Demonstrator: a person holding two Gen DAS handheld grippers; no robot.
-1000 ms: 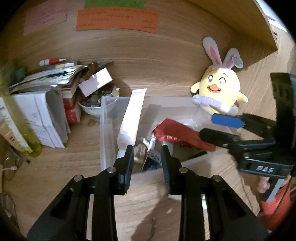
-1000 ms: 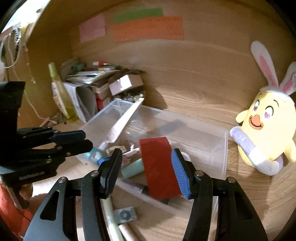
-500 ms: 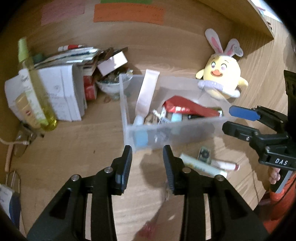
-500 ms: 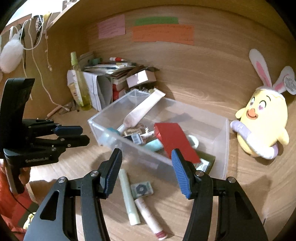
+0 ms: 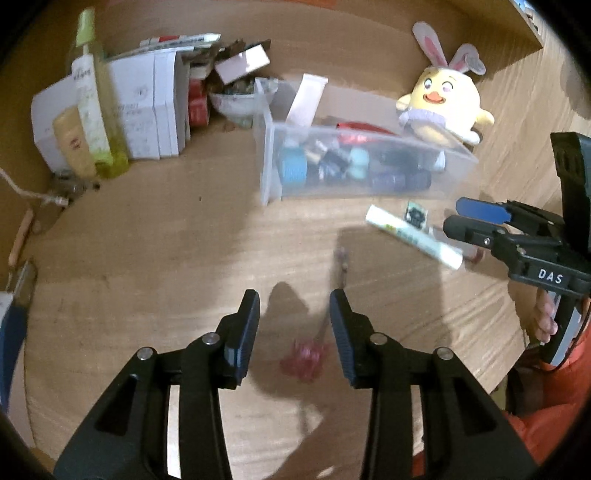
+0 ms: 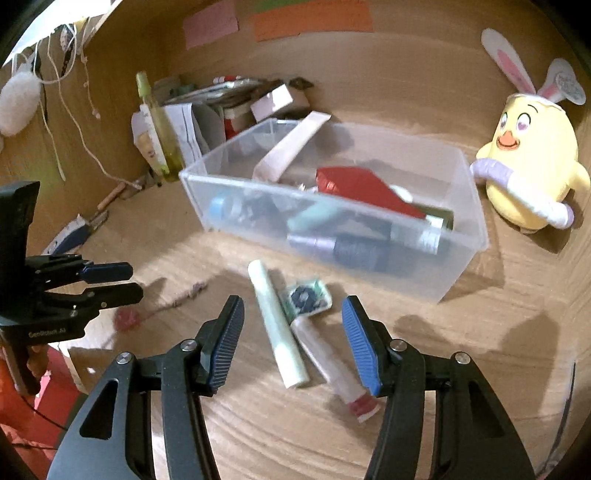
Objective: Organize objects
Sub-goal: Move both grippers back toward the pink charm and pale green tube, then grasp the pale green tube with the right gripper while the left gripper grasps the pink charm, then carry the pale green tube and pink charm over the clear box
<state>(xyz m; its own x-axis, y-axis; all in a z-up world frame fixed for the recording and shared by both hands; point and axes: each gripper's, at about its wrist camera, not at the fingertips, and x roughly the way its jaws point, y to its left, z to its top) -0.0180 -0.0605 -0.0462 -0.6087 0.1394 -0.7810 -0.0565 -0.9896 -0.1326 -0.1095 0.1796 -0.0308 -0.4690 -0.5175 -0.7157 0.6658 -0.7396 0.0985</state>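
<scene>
My left gripper (image 5: 294, 306) hovers low over the wooden desk, its jaws opening. A blurred pink flower-shaped thing on a thin stick (image 5: 304, 360) lies on the desk between its fingers, untouched. My right gripper (image 6: 292, 302) hangs over a pale green tube (image 6: 277, 325), a white tube with a red cap (image 6: 332, 373) and a small square packet (image 6: 306, 299). Its jaws are closing, the pads clear of all three. Behind them the clear plastic bin (image 6: 461, 221) holds a red packet (image 6: 354, 184), a white tube and several small items.
A yellow plush chick (image 6: 532, 166) with rabbit ears sits right of the bin. Boxes, papers, a yellow-green bottle (image 5: 96, 110) and a small bowl (image 5: 240, 101) crowd the back left. Paper notes (image 6: 310, 18) hang on the back wall. A hand in an orange sleeve (image 5: 546, 321) holds the right gripper.
Both grippers have drawn back from over the bin and sunk toward the desk in front of it. The loose tubes, the packet and the pink thing have come into view. The left jaws stand wider.
</scene>
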